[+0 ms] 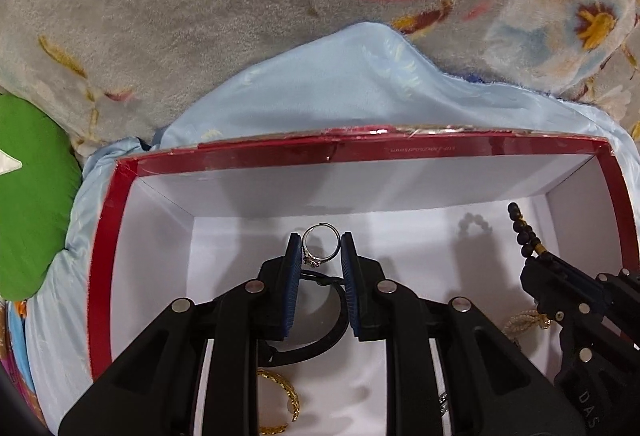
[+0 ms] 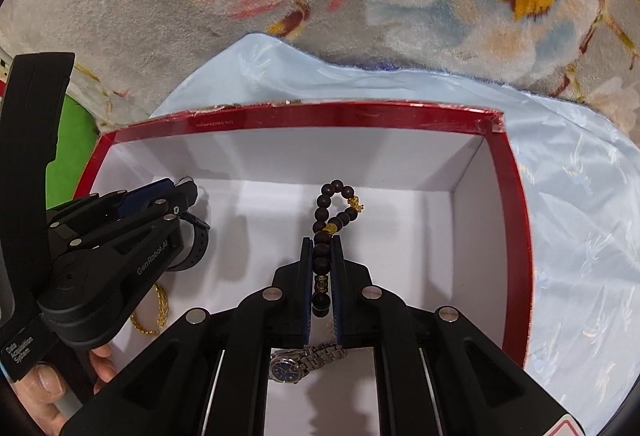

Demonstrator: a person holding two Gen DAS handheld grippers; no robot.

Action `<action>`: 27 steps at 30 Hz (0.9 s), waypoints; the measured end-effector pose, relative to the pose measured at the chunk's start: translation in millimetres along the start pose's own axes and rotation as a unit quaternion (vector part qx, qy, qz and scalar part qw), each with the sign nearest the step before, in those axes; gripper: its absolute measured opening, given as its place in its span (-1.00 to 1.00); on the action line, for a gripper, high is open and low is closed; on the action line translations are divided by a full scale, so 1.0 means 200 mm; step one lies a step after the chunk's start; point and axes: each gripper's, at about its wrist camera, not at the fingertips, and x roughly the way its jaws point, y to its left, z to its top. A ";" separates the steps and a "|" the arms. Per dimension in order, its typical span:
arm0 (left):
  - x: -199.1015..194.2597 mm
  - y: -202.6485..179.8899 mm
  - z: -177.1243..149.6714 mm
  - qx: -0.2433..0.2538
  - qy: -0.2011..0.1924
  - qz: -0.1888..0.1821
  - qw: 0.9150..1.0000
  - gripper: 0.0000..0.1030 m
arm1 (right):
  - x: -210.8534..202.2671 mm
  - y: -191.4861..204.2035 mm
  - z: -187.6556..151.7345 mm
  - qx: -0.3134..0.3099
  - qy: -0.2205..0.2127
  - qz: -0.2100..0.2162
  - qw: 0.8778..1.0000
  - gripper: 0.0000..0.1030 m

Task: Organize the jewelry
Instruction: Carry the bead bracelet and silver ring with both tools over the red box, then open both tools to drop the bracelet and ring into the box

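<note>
Left gripper (image 1: 320, 250): your pads pinch a silver ring (image 1: 320, 242) upright between their tips, above the white floor of the red-rimmed box (image 1: 105, 256).
Right gripper (image 2: 322, 256): your jaws are clamped narrow on a dark bead bracelet (image 2: 334, 209), its loop poking past the tips.
In the box: 1 gold chain (image 1: 286, 402), 1 metal watch (image 2: 298, 364), 1 black strap (image 2: 196, 240).

Floral fleece blanket (image 1: 180, 15) behind; pale blue satin cloth (image 1: 340, 83) over it; green cushion (image 1: 32, 195) left.
</note>
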 end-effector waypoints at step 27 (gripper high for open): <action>-0.34 0.07 -0.07 -0.023 -0.119 0.030 0.992 0.17 | -0.25 0.08 -0.08 -0.030 -0.087 -0.034 0.995 -0.23</action>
